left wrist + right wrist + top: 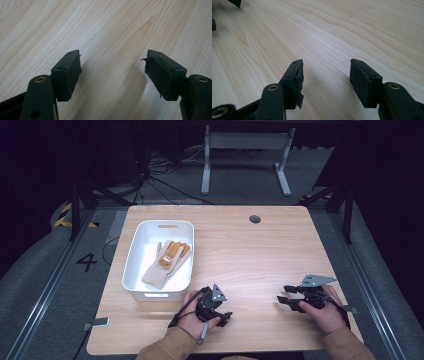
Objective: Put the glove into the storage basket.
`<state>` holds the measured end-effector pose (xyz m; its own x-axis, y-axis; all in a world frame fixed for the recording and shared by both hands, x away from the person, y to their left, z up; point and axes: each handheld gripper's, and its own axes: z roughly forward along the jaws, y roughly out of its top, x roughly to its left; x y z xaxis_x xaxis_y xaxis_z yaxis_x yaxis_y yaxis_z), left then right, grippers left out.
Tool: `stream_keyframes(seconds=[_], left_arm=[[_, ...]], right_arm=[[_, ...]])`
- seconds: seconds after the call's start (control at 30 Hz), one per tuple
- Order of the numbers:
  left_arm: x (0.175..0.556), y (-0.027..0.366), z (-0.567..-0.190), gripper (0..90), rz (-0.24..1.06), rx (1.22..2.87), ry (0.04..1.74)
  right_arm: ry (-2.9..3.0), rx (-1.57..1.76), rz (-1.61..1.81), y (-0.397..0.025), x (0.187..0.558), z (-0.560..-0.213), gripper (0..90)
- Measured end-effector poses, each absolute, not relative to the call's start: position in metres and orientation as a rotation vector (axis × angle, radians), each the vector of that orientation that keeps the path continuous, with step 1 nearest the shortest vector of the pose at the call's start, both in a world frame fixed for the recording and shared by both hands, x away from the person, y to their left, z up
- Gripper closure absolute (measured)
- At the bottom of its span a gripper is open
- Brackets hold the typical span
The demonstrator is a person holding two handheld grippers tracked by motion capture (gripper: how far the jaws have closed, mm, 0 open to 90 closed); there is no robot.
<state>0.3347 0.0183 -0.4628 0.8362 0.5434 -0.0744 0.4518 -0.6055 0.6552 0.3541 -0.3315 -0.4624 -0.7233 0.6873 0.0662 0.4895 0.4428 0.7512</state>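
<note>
Left tool (226, 316) – jaws apart, nothing between; right tool (283, 294) likewise, low over table (250, 250).

1. This is a lab or test studio, not a home: dark curtains (30, 180) close off the sides and back.
2. A lone wooden counter (250, 255) stands in the middle, with a round cable hole (255, 219) near its far edge.
3. Grey carpet (30, 285) covers the floor, marked with a painted "4" (86, 262) and yellow-black hazard tape (64, 215).
4. Loose cables (160, 175) run across the floor behind the counter.
5. Metal rails (45, 290) flank the counter, and a white metal frame (245, 160) stands beyond it.
</note>
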Motion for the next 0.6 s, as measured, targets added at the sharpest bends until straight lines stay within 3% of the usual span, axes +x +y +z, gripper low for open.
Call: stream_keyframes(seconds=[0.6], left_arm=[[0.3335,0.0221,-0.4581,26.7,0.175,2.313,0.725]], right_arm=[[2.427,1.020,1.138,-0.3317,0.3542,-0.4604,44.6]])
